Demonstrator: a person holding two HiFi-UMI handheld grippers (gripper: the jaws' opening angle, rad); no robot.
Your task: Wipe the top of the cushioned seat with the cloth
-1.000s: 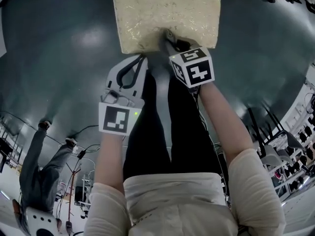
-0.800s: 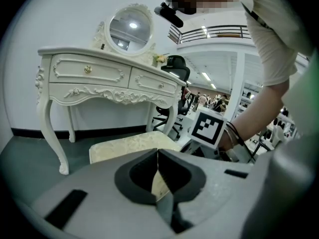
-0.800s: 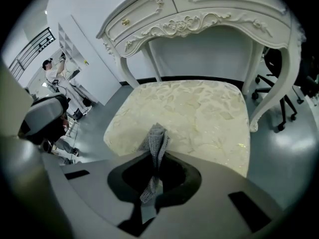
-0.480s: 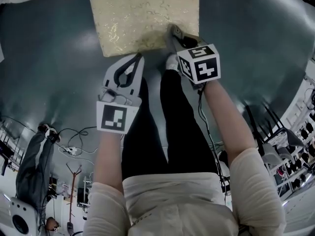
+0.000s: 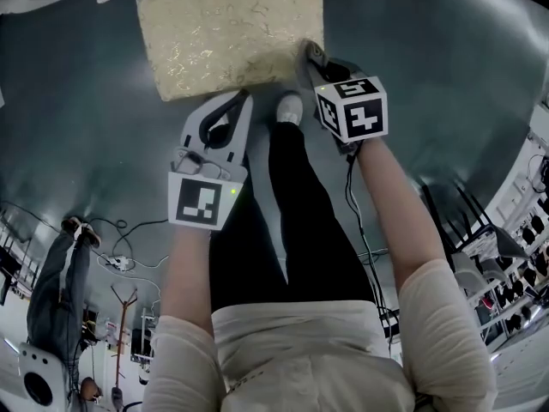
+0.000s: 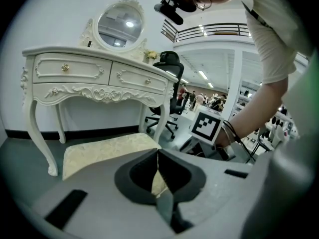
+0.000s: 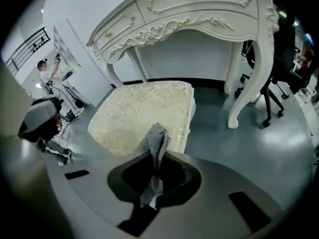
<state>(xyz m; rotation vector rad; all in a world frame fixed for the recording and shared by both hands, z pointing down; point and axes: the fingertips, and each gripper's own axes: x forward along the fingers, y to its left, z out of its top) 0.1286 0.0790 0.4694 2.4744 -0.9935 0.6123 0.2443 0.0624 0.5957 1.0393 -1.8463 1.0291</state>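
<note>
Both forearms reached forward and down, either side of the person's black-trousered legs (image 5: 283, 221). The right gripper (image 7: 155, 158) was the farther out. Its jaws were clamped on a grey knitted cloth (image 7: 154, 146), with a bunched end sticking out past the tips. In the head view the tips sat at the near right corner of the cushioned seat (image 5: 232, 33). Could not tell whether cloth touched cushion.

The left gripper (image 6: 158, 158) was held lower and nearer the body. Its jaws were closed together with nothing between them, pointing at the seat's near edge over the grey floor (image 5: 86, 144).

The seat was cream with a gold pattern and stood in front of a white carved dressing table (image 7: 199, 14).
</note>
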